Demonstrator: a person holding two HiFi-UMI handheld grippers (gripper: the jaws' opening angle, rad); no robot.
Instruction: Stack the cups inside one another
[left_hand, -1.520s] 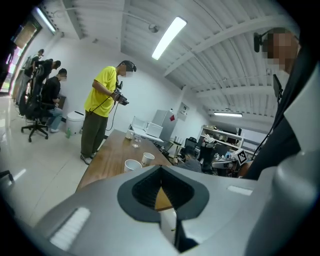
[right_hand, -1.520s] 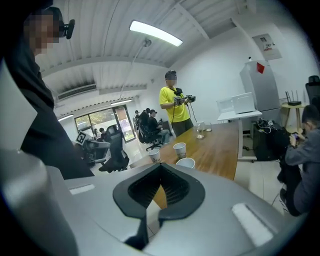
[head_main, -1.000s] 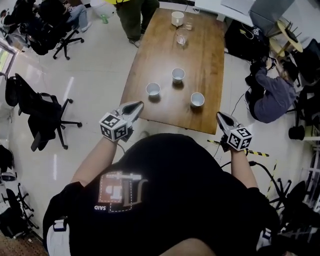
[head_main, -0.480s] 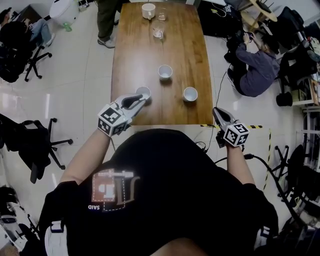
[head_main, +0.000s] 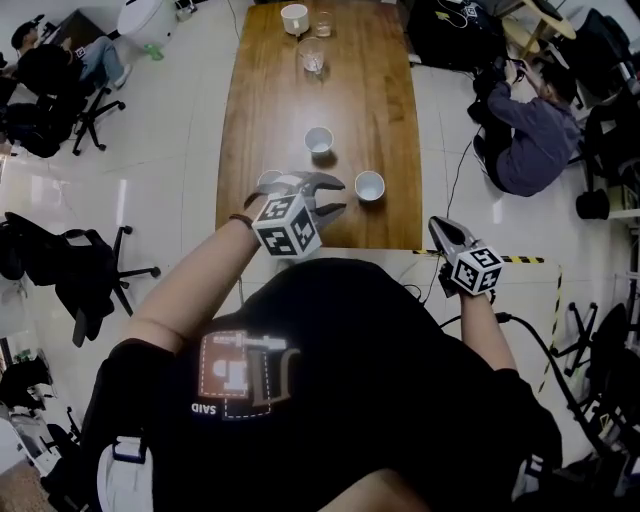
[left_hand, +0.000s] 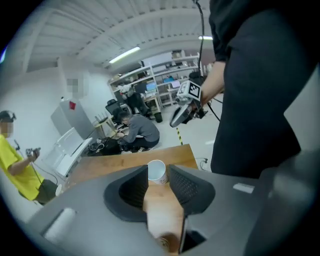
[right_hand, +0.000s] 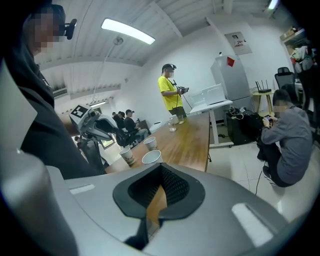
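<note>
Cups stood open side up on the worktop, near its close end: the middle cup, the right cup and the left cup. My left tongs had just been opening and hung wide apart over the worktop, holding nothing; the right cup showed in their gap, not touched. My right tongs were together and empty, just off the worktop's corner. These cups looked light and thin, so they could squash or tip. I thought a soft pinch on the rim wall was best.

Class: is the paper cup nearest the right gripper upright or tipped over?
Upright: the paper cup stands on the table, open mouth facing up.
</note>
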